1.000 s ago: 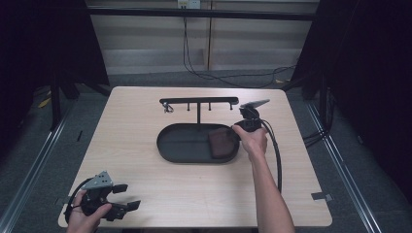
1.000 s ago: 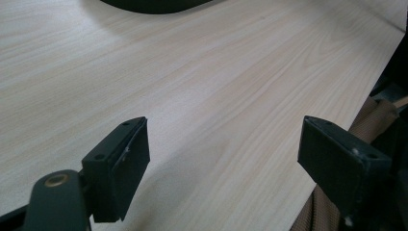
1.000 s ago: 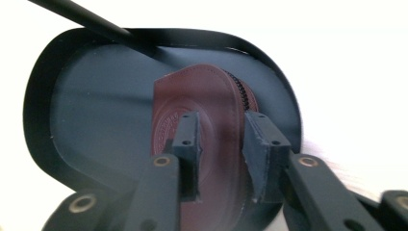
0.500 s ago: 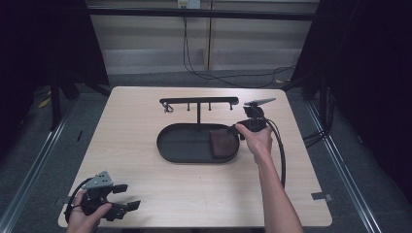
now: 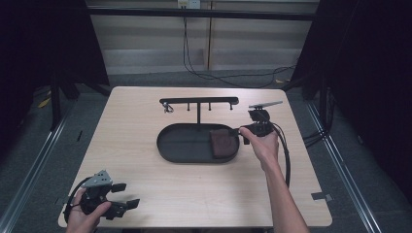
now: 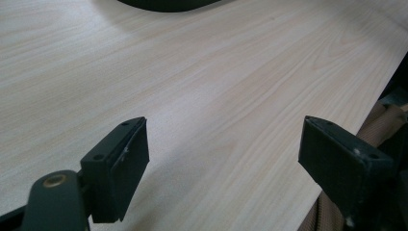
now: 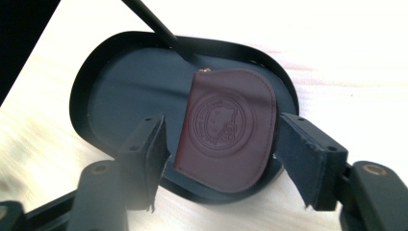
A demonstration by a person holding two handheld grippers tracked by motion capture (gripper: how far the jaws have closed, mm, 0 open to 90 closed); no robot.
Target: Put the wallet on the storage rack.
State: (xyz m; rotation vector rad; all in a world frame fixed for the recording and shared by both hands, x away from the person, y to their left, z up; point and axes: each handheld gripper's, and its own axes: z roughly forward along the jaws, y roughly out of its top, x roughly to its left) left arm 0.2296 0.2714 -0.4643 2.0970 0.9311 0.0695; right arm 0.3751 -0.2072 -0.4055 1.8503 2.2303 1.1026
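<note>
— Fingers (image 7: 146,154) of our right gripper (image 7: 219,159) stand spread apart, having just been opening; the brown leather pouch (image 7: 228,127) shows between them in the right gripper view, yet neither pad presses on it. We read that as a release.

— Where does the pouch lie?

— We see it flat in the black oval tray (image 5: 184,145), at the tray's right end, its near edge resting up on the rim. From the high view the right gripper (image 5: 245,134) sits just beside that end of the tray, the pouch (image 5: 222,143) close in front of its jaws.

— And our other hand?

— Our left gripper (image 5: 124,194) rests at the near left corner of the table (image 5: 145,111), well apart from the tray. Its pads (image 6: 122,168) are released too, with bare wood between them.

— How far along are we?

— We judge the placing done: the pouch is down in the tray and let go. A black rack (image 5: 199,102) with small hooks rises from the tray's far side, a small ring hanging at its left end; whether the pouch belongs there we cannot tell. What seems left is drawing the right gripper clear without nudging the pouch off the rim.
</note>
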